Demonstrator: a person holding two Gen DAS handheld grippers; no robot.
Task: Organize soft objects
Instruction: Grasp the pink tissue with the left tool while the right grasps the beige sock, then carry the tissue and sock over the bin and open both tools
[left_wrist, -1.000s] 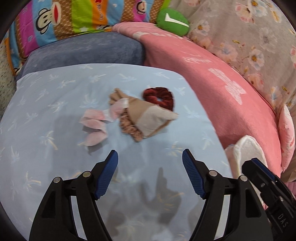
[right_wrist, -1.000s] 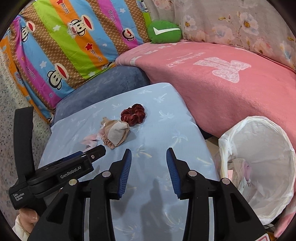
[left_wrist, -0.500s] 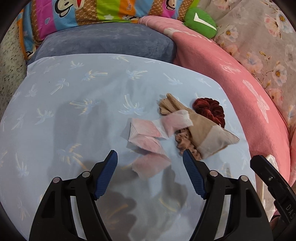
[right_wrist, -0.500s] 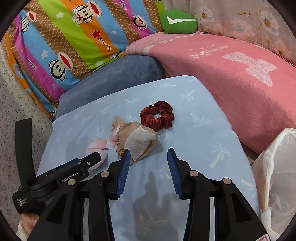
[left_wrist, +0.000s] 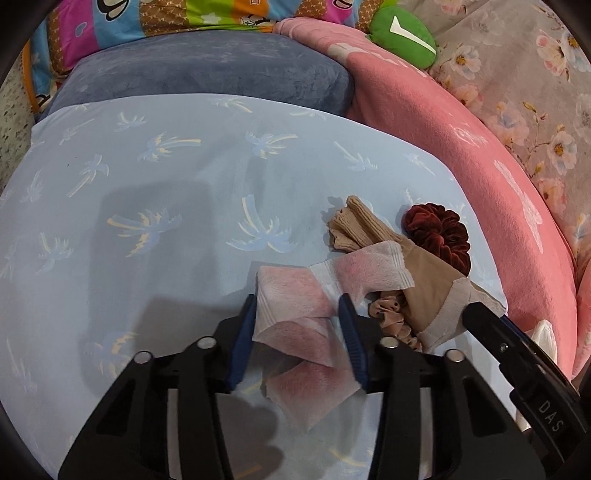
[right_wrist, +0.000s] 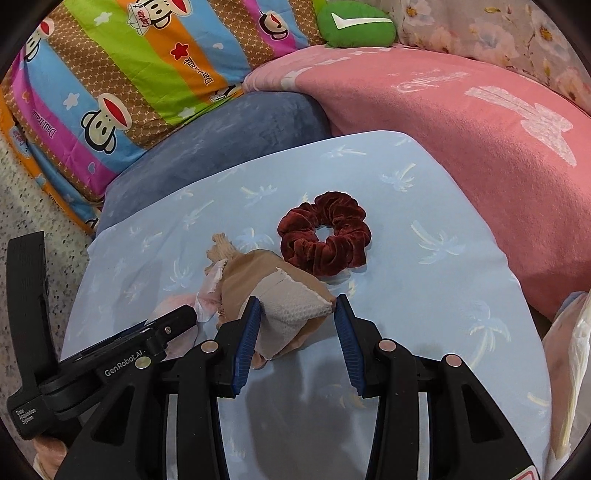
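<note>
In the left wrist view, the left claw (left_wrist: 299, 339) is sitting at the bottom centre of the frame. Its jaws have just been closing and are now standing narrow around a folded pink-and-white tissue (left_wrist: 295, 306), with both blue pads (left_wrist: 243, 343) lying against the tissue's edges. The tissue is lying on the light-blue palm-print cushion (left_wrist: 166, 229). Just right of it, a beige stocking bundle (left_wrist: 417, 273) is overlapping a tan scrunchie (left_wrist: 388, 310). A dark-red velvet scrunchie (left_wrist: 437, 230) is lying at the bundle's upper right edge.

In the right wrist view, the left claw's body is crossing the lower left of the frame. At bottom centre, the right claw (right_wrist: 297, 338) is standing partly open, with the near end of the stocking bundle (right_wrist: 284, 291) between its jaws. The left pad (right_wrist: 247, 339) is touching the fabric, and the right pad is standing apart from it. The dark-red velvet scrunchie (right_wrist: 325, 232) is lying just beyond the bundle, in the middle of the frame. A pink blanket (right_wrist: 461, 155) is filling the right side.
</note>
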